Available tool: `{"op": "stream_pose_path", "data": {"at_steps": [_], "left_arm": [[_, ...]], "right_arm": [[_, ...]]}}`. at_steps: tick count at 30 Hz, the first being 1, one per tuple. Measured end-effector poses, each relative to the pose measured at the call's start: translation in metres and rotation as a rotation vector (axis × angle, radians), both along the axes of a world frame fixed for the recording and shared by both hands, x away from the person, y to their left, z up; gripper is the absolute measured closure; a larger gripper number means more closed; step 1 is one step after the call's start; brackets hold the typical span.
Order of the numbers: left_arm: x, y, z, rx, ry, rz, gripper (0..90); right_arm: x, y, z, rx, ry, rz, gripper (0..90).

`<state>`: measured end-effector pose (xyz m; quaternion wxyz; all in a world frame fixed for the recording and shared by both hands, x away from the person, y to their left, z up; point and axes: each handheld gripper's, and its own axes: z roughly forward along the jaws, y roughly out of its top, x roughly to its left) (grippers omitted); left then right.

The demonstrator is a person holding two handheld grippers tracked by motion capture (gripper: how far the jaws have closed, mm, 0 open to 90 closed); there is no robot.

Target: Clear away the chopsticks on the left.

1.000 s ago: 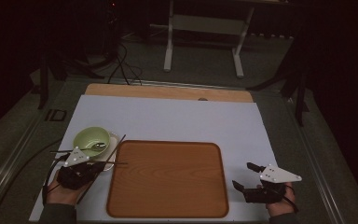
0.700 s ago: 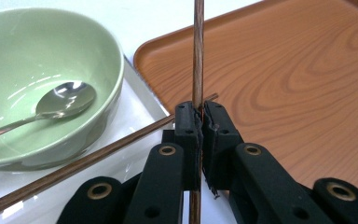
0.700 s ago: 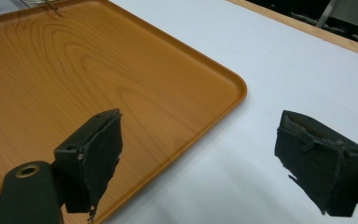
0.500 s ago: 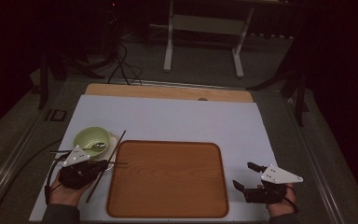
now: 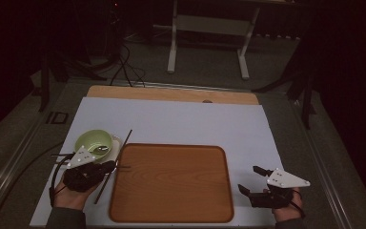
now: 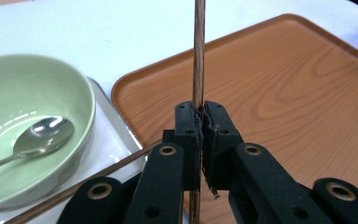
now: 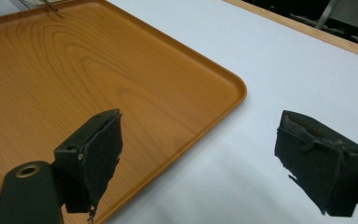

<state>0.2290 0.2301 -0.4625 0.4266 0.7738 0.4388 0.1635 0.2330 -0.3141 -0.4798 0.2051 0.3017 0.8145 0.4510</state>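
- The left gripper [image 6: 200, 122] is pinched tight on one chopstick [image 6: 198, 51], which runs up between its jaws and stands clear of the bench [image 5: 186, 121]: the pickup looks done.
- A second chopstick [image 6: 81, 183] lies just below that gripper, beside the green bowl [image 6: 25, 95] with its spoon [image 6: 37, 137]; it is not yet taken.
- The wooden tray [image 6: 279, 88] just ahead is bare, so placing is probably left.
- The right gripper [image 7: 205, 158] hovers with jaws spread wide, holding nothing, at the tray's near corner.
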Motion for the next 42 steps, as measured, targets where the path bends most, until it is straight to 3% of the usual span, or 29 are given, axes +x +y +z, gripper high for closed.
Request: {"op": "stream_pose_path", "data": {"at_steps": [9,21,42], "left_arm": [[0.002,-0.012,0.011,-0.018,-0.010,-0.010,86.3],[0.007,-0.032,0.013,-0.069,0.007,0.006,86.4],[0.005,-0.047,-0.020,-0.189,0.075,0.119,86.3]], "right_arm": [[0.000,0.000,0.000,0.004,-0.004,-0.002,14.8],[0.000,0.000,0.001,0.008,-0.007,-0.004,14.8],[0.000,0.003,0.001,0.007,-0.008,0.008,14.8]]}}
